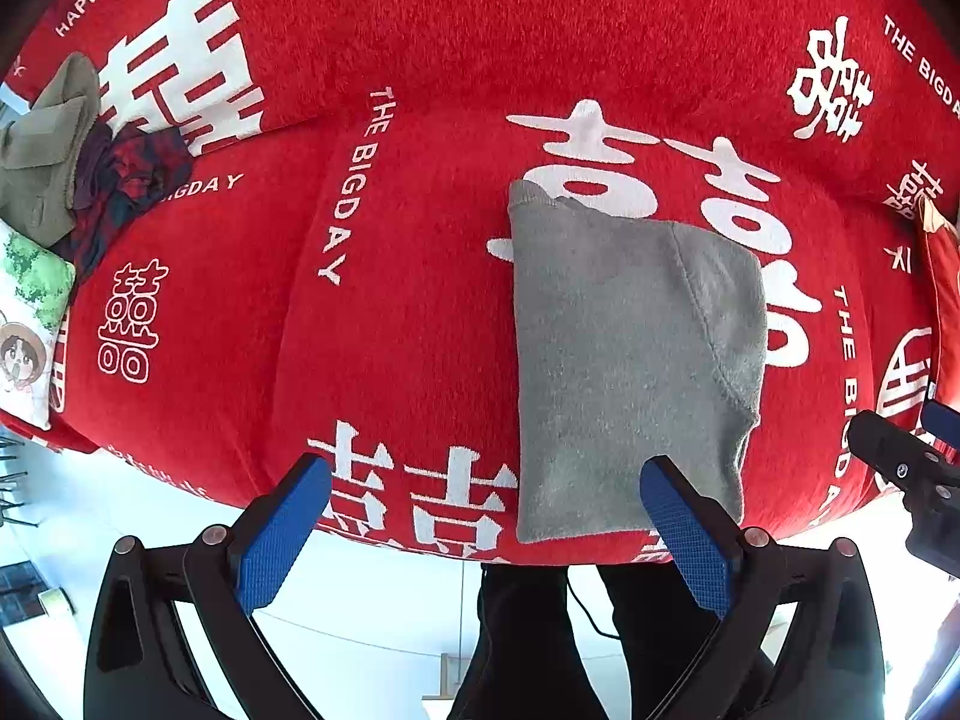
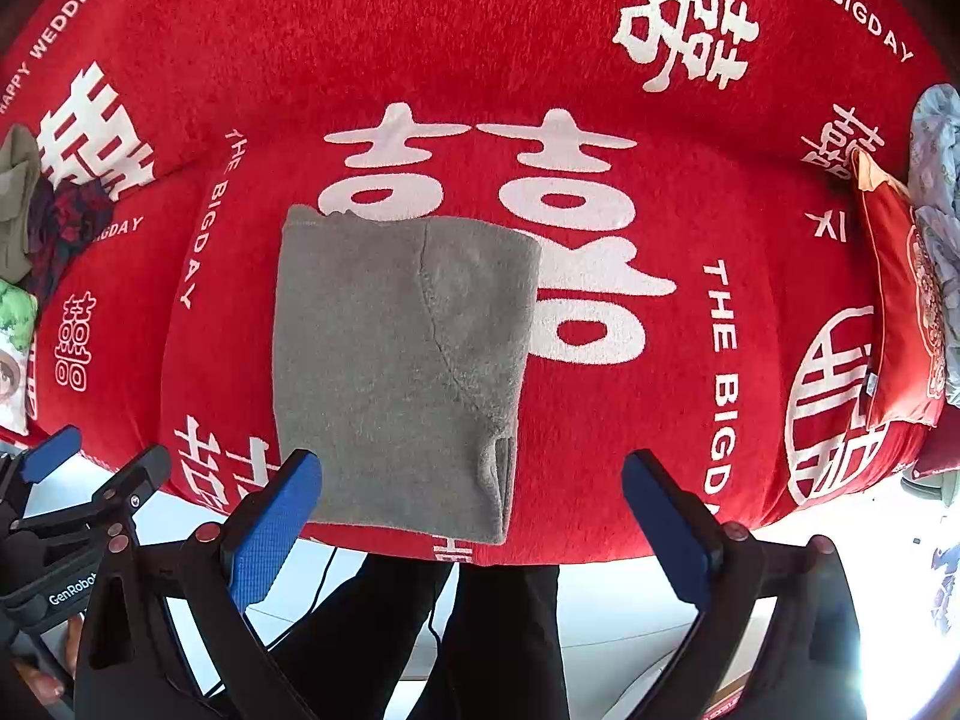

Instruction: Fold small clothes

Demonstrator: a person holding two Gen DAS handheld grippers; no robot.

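A grey knit garment [image 1: 624,354] lies folded into a tall rectangle on the red sofa cover [image 1: 420,300], its near edge at the seat's front. It also shows in the right wrist view [image 2: 396,372]. My left gripper [image 1: 480,516] is open and empty, hovering over the seat's front edge, its right pad over the garment's near corner. My right gripper [image 2: 468,516] is open and empty, just in front of the garment's near edge. Each gripper shows at the edge of the other's view.
A pile of olive and dark plaid clothes [image 1: 78,174] lies at the sofa's left end by a printed cushion [image 1: 24,324]. A red cushion [image 2: 900,312] and pale floral cloth [image 2: 939,228] sit at the right end. My dark trouser legs [image 2: 468,642] stand before the sofa.
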